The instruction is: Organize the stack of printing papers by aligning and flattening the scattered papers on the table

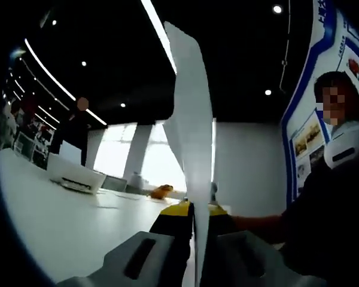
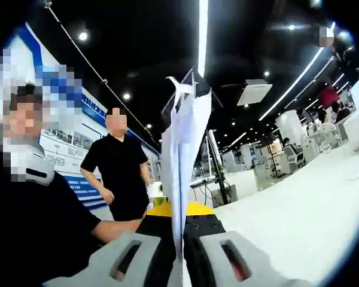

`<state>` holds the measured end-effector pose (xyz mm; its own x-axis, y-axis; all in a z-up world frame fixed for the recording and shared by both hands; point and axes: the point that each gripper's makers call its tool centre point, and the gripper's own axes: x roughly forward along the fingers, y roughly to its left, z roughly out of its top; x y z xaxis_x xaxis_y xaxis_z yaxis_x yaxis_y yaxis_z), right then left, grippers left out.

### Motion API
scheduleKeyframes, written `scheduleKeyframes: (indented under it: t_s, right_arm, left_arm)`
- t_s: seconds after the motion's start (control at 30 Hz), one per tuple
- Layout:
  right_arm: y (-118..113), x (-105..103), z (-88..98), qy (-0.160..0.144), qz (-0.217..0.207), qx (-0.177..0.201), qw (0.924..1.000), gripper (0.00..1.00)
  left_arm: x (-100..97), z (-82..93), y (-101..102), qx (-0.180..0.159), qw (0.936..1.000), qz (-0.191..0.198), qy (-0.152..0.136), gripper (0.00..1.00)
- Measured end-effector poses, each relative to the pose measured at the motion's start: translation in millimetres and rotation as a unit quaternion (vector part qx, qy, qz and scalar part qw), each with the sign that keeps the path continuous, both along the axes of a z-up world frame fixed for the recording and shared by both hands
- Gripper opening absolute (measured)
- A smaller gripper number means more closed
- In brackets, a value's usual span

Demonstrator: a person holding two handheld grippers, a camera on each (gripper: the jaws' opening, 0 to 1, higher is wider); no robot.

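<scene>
Two grippers each clamp white paper edge-on. The left gripper (image 1: 194, 222) has its fingers pressed together on a paper sheet (image 1: 191, 125) standing upright above the white worktop (image 1: 54, 221). The right gripper (image 2: 180, 234) pinches a thin paper stack (image 2: 184, 149), several sheets with ragged, uneven top edges. Two people stand nearby.

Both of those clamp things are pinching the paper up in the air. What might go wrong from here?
Three things, I'd guess. The left gripper and right gripper each pinch the papers by an edge, so pulling apart may tear or crease them. In the right gripper view the sheets fan apart at the top, so a loose one may slip out. The stack stands high above the white table, so setting it down may scatter it.
</scene>
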<state>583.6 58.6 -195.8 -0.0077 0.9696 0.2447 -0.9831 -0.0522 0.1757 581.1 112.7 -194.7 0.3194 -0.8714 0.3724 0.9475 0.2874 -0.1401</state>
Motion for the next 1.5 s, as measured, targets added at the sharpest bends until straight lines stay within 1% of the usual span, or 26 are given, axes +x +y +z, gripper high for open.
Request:
scheduleKeyframes:
  t_s: [0.07,0.13,0.17,0.27,0.33,0.4,0.47,0.57,0.67,0.7,0.77,0.83,0.9,0.97,1.13,1.23,1.3,1.5]
  right_arm:
    - [-3,-1,8.4,-0.03,-0.018,-0.008,0.9994,0.0]
    - [-7,-3,21.3,-0.044,-0.028,-0.003,0.9986,0.0]
    - [-13,-2,33.1,-0.054,-0.041,0.01,0.9976,0.0]
    - [-26,-1,56.4,-0.074,-0.064,0.035,0.9946,0.0]
    - [-37,-2,70.4,-0.087,-0.076,0.05,0.9921,0.0]
    - [-46,-3,81.4,-0.098,-0.089,0.063,0.9892,0.0]
    - [-52,-6,87.6,-0.11,-0.096,0.07,0.9868,0.0]
    - [-60,-8,92.6,-0.112,-0.099,0.081,0.9855,0.0]
    - [-63,-11,94.6,-0.114,-0.094,0.088,0.9851,0.0]
    - [-63,-12,95.1,-0.115,-0.095,0.087,0.985,0.0]
    - [-64,-12,95.7,-0.116,-0.097,0.086,0.9847,0.0]
    - [-64,-14,98.3,-0.12,-0.097,0.087,0.9842,0.0]
    - [-63,-13,97.4,-0.135,-0.108,0.07,0.9825,0.0]
    - [-65,-6,95.1,-0.139,-0.116,0.053,0.9822,0.0]
    - [-67,-1,93.0,-0.147,-0.128,0.04,0.9801,0.0]
    - [-68,5,87.4,-0.15,-0.143,0.02,0.9781,0.0]
    - [-68,9,82.1,-0.151,-0.151,0.002,0.9768,0.0]
    - [-67,10,79.7,-0.151,-0.158,-0.007,0.9758,0.0]
  left_arm:
    - [-1.6,4.2,-2,0.009,1.0,-0.004,0.001,0.06]
    - [-2.2,8.8,-5,0.022,0.9997,-0.001,-0.008,0.06]
    - [-1.3,11.7,-6,0.025,0.9996,0.003,-0.011,0.07]
    - [0.8,19.7,-6,0.027,0.9995,0.007,-0.014,0.08]
    - [3.3,22.1,-7,0.034,0.9993,0.01,-0.016,0.1]
    - [3.9,21.7,-11,0.051,0.9984,0.01,-0.023,0.12]
    - [2.3,23.4,-17,0.062,0.9975,0.005,-0.032,0.15]
    - [-1.8,21.5,-28,0.084,0.9955,-0.007,-0.044,0.17]
    - [0.1,18.9,-35,0.103,0.9936,-0.007,-0.047,0.17]
    - [1.2,18.8,-36,0.106,0.9933,-0.006,-0.046,0.16]
    - [1.4,21.5,-35,0.106,0.9932,-0.006,-0.049,0.06]
    - [1.1,25.7,-35,0.103,0.9935,-0.005,-0.048,0.06]
    - [1.8,23.9,-36,0.12,0.9916,0.002,-0.049,0.06]
    - [3.9,18.2,-36,0.151,0.9865,0.022,-0.06,0.06]
    - [3.3,16.9,-36,0.165,0.9838,0.034,-0.062,0.06]
    - [4.3,11.7,-35,0.178,0.9817,0.039,-0.056,0.06]
    - [5.2,7.1,-34,0.19,0.9791,0.045,-0.056,0.06]
    - [7.0,3.0,-33,0.195,0.9782,0.052,-0.05,0.06]
